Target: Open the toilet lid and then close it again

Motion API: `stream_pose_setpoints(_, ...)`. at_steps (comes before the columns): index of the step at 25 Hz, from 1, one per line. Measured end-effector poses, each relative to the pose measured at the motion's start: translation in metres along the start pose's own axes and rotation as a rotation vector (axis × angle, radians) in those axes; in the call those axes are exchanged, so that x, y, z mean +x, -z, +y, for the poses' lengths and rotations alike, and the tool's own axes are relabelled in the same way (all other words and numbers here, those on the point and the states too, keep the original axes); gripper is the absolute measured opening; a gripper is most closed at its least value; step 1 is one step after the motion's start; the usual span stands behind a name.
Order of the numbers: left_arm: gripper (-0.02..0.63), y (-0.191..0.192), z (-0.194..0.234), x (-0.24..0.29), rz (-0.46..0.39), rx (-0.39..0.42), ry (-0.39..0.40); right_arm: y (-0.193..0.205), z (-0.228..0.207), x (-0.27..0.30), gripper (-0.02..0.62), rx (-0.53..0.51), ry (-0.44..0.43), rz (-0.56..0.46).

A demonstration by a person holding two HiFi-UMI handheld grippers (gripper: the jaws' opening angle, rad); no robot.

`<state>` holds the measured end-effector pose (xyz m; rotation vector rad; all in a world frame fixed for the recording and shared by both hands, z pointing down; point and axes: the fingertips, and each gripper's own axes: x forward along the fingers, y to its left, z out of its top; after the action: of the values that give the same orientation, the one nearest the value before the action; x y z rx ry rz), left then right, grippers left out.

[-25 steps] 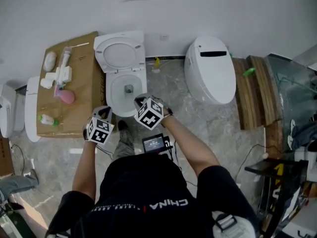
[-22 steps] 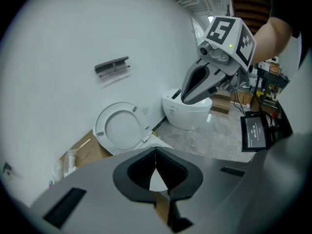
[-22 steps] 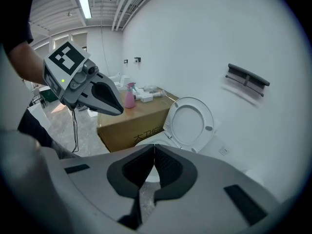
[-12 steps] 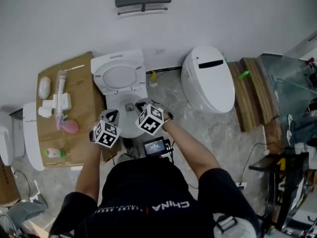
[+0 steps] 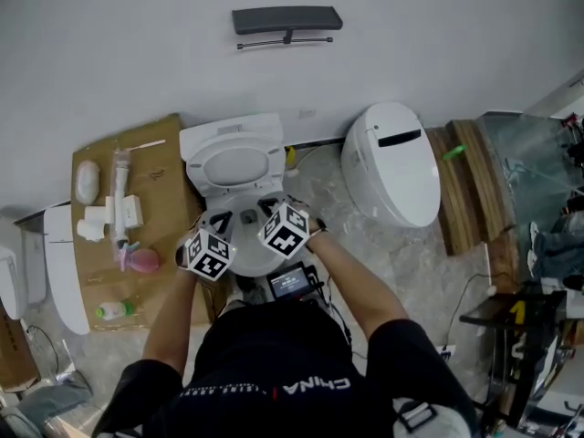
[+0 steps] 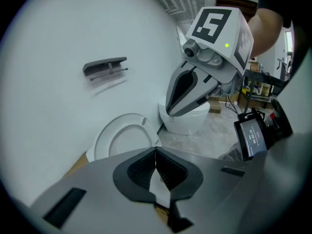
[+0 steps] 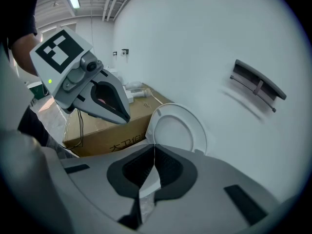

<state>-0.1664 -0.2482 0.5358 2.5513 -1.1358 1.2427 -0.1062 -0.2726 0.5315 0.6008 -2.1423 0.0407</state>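
The white toilet's lid (image 5: 235,164) stands raised against the wall, and the bowl (image 5: 248,245) lies bare below it. Both my grippers hover side by side over the bowl, pointing at the raised lid and apart from it. My left gripper (image 5: 222,220) is shut with nothing in it, and so is my right gripper (image 5: 267,207). From the left gripper view, the lid (image 6: 123,139) shows beyond the shut left gripper (image 6: 156,152), with the right gripper (image 6: 187,89) alongside. From the right gripper view, the lid (image 7: 176,130) sits past the shut right gripper (image 7: 154,149), with the left gripper (image 7: 105,100) beside it.
A second white toilet (image 5: 394,161) with its lid down stands to the right. A cardboard box (image 5: 155,167) carrying bottles and small items is on the left. A dark bracket (image 5: 286,18) hangs on the wall above. Wooden planks (image 5: 467,181) lie at the right.
Both grippers have moved forward from in front of the bowl to above it, closer to the raised lid. Their jaws stayed shut.
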Motion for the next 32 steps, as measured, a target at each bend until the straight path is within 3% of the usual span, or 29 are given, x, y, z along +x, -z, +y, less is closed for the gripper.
stream_pose_setpoints(6,0.011,0.004,0.021,0.014,0.056,-0.079,-0.051,-0.006,-0.028,0.016,0.015,-0.013,-0.045,-0.03)
stream_pose_setpoints(14,0.011,-0.006,0.035,0.023,0.074,-0.124,-0.084,-0.017,-0.054,0.022,0.015,-0.03,-0.068,-0.055)
stream_pose_setpoints(22,0.011,-0.018,0.052,0.036,0.065,-0.102,-0.103,-0.028,-0.074,0.03,0.015,0.002,-0.113,-0.083)
stream_pose_setpoints(32,0.014,-0.029,0.13,0.075,0.064,-0.045,-0.144,-0.07,-0.123,0.082,0.035,-0.043,-0.129,-0.097)
